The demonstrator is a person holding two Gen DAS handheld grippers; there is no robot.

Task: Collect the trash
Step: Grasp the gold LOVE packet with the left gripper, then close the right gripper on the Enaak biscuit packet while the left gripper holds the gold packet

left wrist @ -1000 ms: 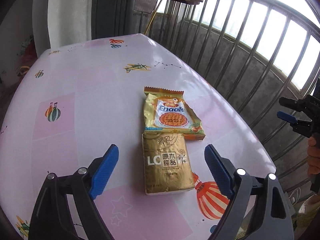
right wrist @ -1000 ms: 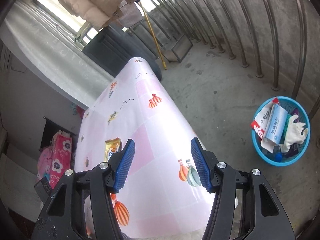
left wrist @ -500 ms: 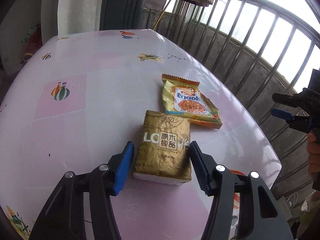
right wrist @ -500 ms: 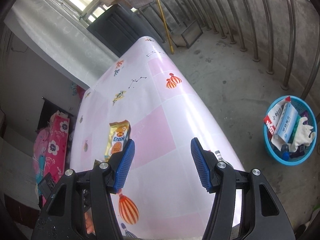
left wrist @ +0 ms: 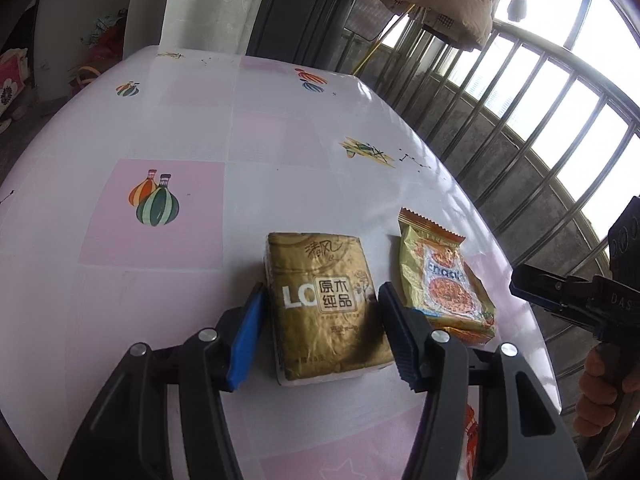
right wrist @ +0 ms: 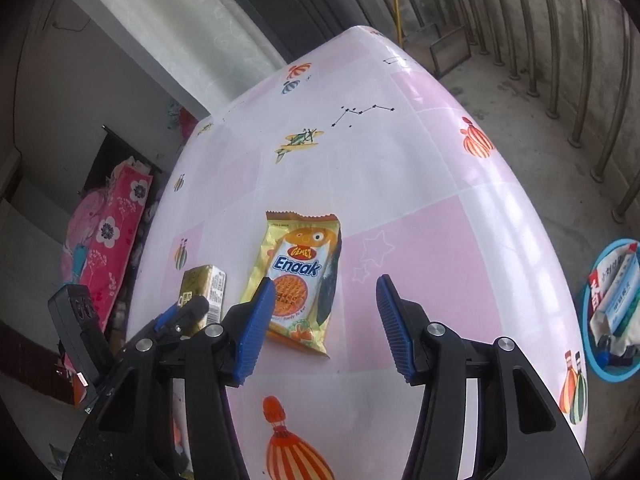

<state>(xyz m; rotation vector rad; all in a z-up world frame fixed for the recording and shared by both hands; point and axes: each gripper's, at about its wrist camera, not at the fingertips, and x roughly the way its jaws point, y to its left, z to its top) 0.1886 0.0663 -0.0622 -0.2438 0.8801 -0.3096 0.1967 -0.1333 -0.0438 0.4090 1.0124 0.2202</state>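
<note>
Snack packet (right wrist: 298, 276) lengthwise away from right claw (right wrist: 324, 324)

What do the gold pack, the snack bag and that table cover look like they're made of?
Gold pack: seemingly thin metallic-look plastic film, creased and glinting, over a soft white block, likely tissues. Snack bag: glossy foil-type film, going by its crinkles, bright reflections and zigzag-cut end. Table cover: probably wipe-clean plastic sheet; it is smooth and printed, and the window light streaks across it.
</note>
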